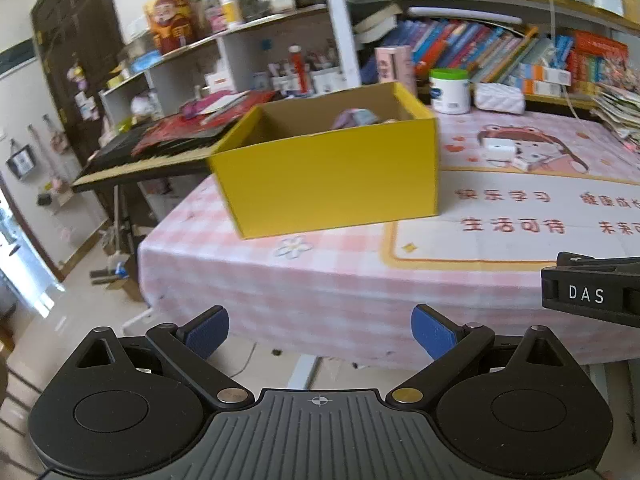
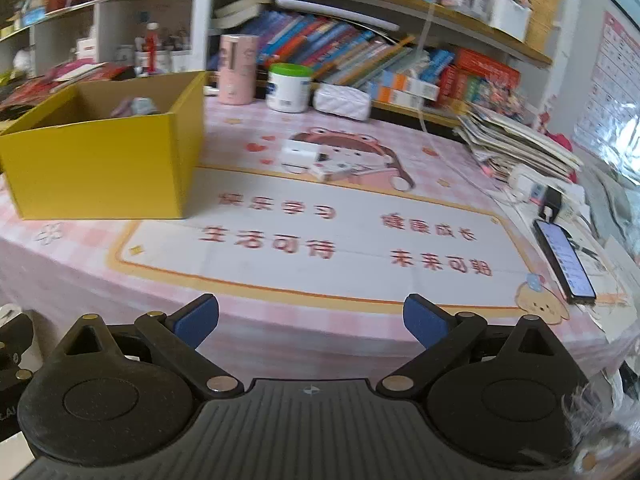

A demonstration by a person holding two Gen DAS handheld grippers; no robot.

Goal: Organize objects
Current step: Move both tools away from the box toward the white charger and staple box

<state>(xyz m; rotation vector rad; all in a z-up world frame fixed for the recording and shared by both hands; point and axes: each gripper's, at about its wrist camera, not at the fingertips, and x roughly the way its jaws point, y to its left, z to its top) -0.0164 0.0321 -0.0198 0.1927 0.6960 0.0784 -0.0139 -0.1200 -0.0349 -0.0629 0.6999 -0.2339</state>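
Observation:
A yellow cardboard box (image 1: 328, 172) stands open on the pink checked table, with a few small pale objects (image 1: 354, 118) inside; it also shows at the left of the right wrist view (image 2: 100, 168). A small white box (image 2: 298, 156) and a flat white packet (image 2: 332, 172) lie on the mat behind its right side. My left gripper (image 1: 320, 334) is open and empty, held off the table's front edge. My right gripper (image 2: 312, 322) is open and empty above the front edge. The right gripper's body (image 1: 592, 292) shows at the left view's right edge.
A phone (image 2: 564, 260) lies at the table's right edge by a stack of papers (image 2: 516, 140). A white jar (image 2: 290, 88), a pink canister (image 2: 236, 70) and a white pouch (image 2: 342, 102) stand at the back under bookshelves. A keyboard (image 1: 148, 160) stands left of the table.

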